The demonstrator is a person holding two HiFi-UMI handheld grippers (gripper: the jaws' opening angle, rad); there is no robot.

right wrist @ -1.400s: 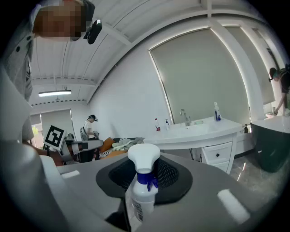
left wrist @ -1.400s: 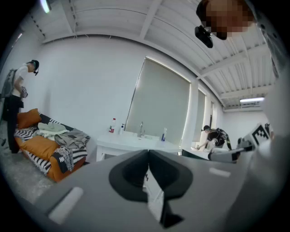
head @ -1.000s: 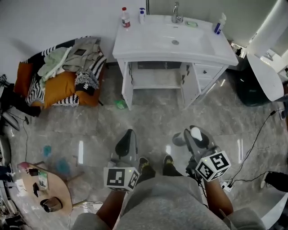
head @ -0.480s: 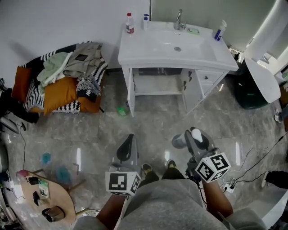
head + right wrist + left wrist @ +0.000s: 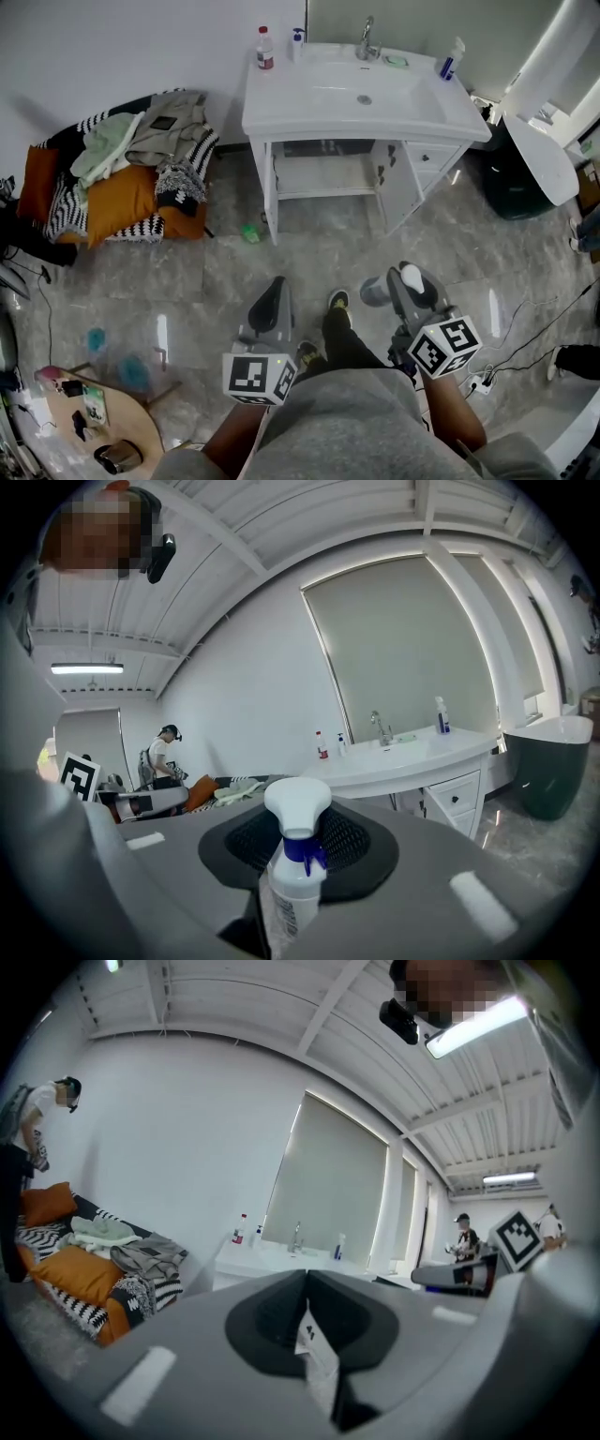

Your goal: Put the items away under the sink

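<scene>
A white sink cabinet point(image 5: 309, 103) stands at the far wall, its doors open on the shelf space point(image 5: 323, 176) underneath. On its top are a red-capped bottle point(image 5: 265, 49), a small pump bottle point(image 5: 296, 37) and a blue bottle point(image 5: 448, 62). My right gripper point(image 5: 398, 279) is shut on a white spray bottle point(image 5: 295, 855) with a blue neck, held upright; its white cap point(image 5: 410, 276) shows from above. My left gripper point(image 5: 272, 286) is shut on a thin flat white packet point(image 5: 317, 1358). Both grippers hover low over the floor, well short of the cabinet.
A couch piled with clothes and cushions point(image 5: 122, 169) sits at the left. A small green thing point(image 5: 249, 233) lies on the floor by the cabinet's left leg. A round wooden table point(image 5: 98, 417) is at bottom left, a dark bin point(image 5: 511, 183) and cables point(image 5: 525, 319) at right. A person point(image 5: 157, 757) stands behind.
One foot has stepped forward between the grippers and the view has shifted slightly. Both grippers keep their hold and their places before me.
</scene>
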